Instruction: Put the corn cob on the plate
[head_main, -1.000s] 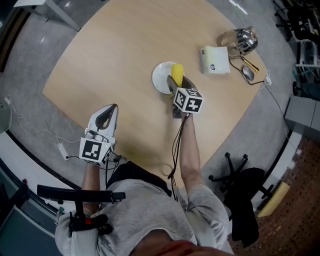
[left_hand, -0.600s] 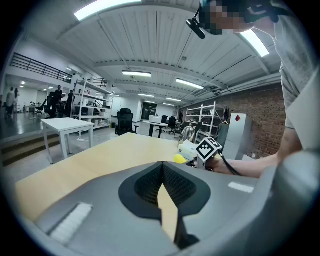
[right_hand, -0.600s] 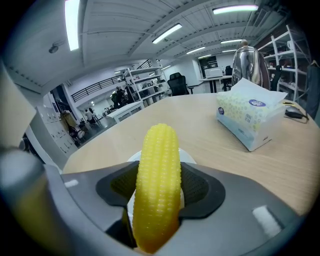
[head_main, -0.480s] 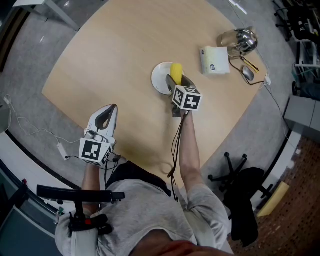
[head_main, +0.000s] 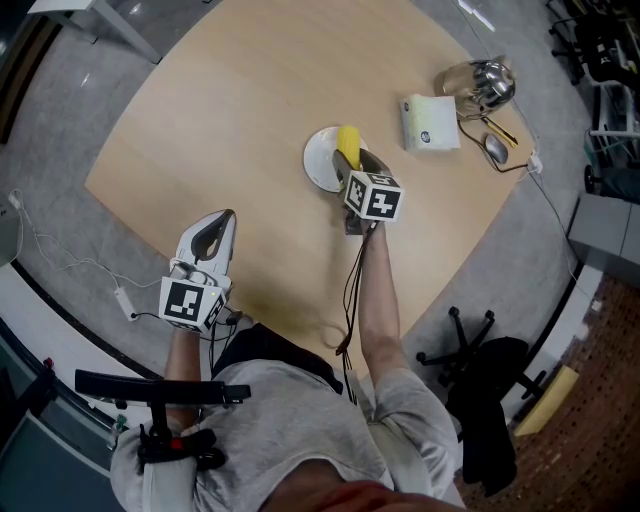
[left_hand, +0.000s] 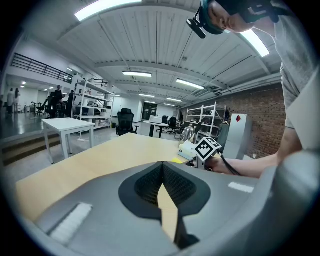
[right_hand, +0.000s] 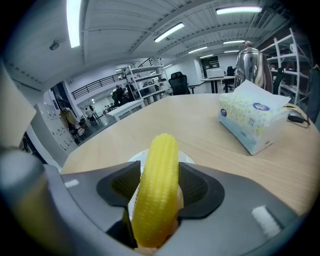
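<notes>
A yellow corn cob (right_hand: 157, 187) is clamped lengthwise between the jaws of my right gripper (right_hand: 159, 192), which is shut on it. Under its far tip lies a small white plate (head_main: 322, 156) near the middle of the round wooden table; the corn cob (head_main: 348, 143) hangs over the plate's right part. Whether the cob touches the plate I cannot tell. My left gripper (head_main: 213, 236) hovers at the table's near edge, far from the plate, and the left gripper (left_hand: 164, 189) is shut with nothing in it.
A tissue pack (head_main: 430, 120) lies right of the plate, with a metal kettle (head_main: 484, 80), a pen and a mouse (head_main: 496, 146) beyond it. An office chair (head_main: 490, 370) stands on the floor at the right. Bare tabletop (head_main: 230, 110) spreads left of the plate.
My right gripper has crept slightly left and farther over the plate with the corn cob. The left gripper has stayed put.
</notes>
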